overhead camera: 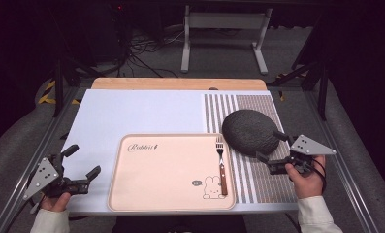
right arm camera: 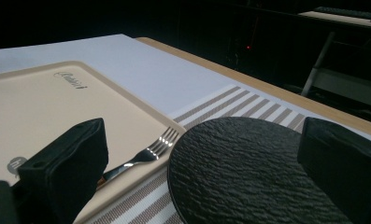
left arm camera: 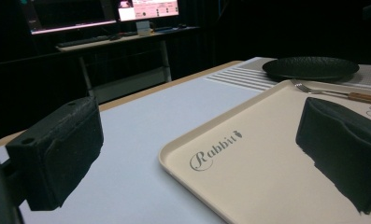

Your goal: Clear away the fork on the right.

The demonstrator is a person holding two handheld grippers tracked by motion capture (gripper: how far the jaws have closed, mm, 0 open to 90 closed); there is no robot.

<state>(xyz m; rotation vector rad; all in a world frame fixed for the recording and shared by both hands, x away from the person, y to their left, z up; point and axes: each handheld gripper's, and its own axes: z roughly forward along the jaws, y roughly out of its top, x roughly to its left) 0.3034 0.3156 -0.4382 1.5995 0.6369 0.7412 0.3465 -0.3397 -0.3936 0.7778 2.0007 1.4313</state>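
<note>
1. Left gripper [overhead camera: 82, 163], lower left of the high view: jaws spread wide, nothing held. It is seen just off the left rim of the beige tray [overhead camera: 132, 194]; in the left gripper view the tray corner [left arm camera: 183, 154] lies between the jaws, untouched.
2. Tray, lower centre of the high view: a fork [overhead camera: 221, 165] with a wooden handle is laid along its right edge, tines toward the top of the frame. A rabbit print is noted beside the handle.
3. Black textured plate [overhead camera: 249, 132], right of centre: it rests on the striped placemat [overhead camera: 258, 184], its left rim just beside the fork tines and possibly over the tray edge; contact cannot be told.
4. Right gripper [overhead camera: 275, 147], lower right of the high view: jaws parted and empty, set at the plate's near right rim. In the right gripper view the plate [right arm camera: 248, 177] lies between the jaws.
5. Judged risk: the plate is flat and low, so a grip on its thin rim could slip. A sideways push could drive it onto the fork or shift the placemat.
</note>
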